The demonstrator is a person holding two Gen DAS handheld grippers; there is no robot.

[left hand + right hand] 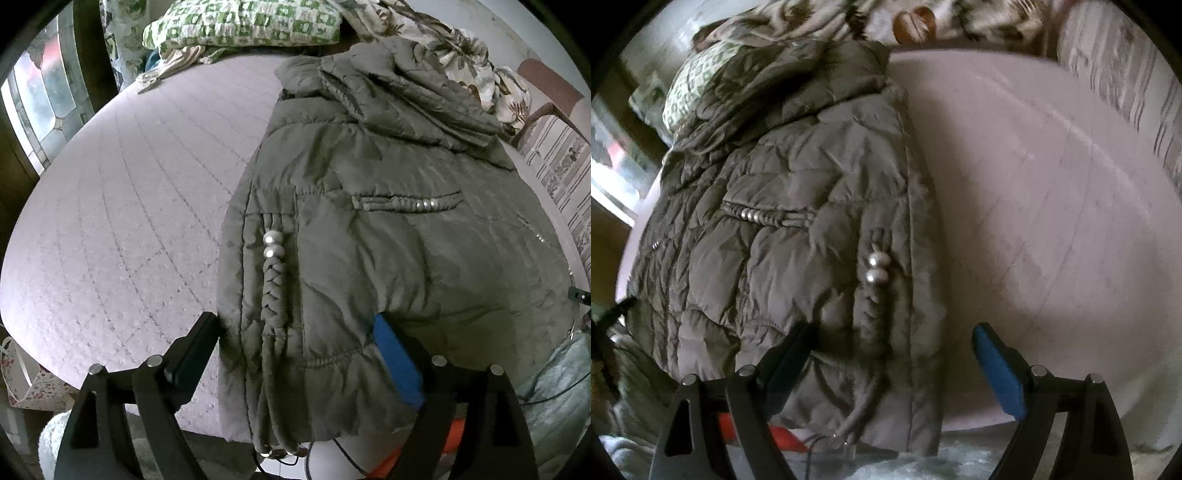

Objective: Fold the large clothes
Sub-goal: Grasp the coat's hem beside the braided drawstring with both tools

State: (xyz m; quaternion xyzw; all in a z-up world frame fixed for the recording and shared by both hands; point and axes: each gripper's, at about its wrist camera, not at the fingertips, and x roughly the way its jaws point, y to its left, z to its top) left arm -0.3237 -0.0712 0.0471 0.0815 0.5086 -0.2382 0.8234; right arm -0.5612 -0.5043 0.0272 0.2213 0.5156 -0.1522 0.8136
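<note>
Slippage is the main worry: the grey-green quilted puffer jacket (369, 236) has a slick, crinkled shell over soft padding, so jaws that close on the outer layer alone could gather a thin pinch and leave the stuffed layers beneath behind. It lies spread flat on the pale lilac quilted bed cover (122, 206), hood bunched at the far end, hem hanging a little over the near edge.

The left gripper (299, 325) stands wide open, one black finger at the jacket's side edge and the blue-padded finger on the fabric near the hem; its pads straddle that corner without pinching it, as far as I can judge. The right gripper (890, 336) is likewise spread wide, its dark finger over the jacket and its blue pad above bare cover, straddling the opposite side edge.

A braided cord with two pearl-like beads (273, 247) runs down each pocket seam, and loose cord ends dangle past the hem. Those could snag in a jaw, or a hard round bead could sit under a pad and spoil the hold. Uneven grips at the two corners would likely skew the fold, and the puffy hood may spring any crease open again
</note>
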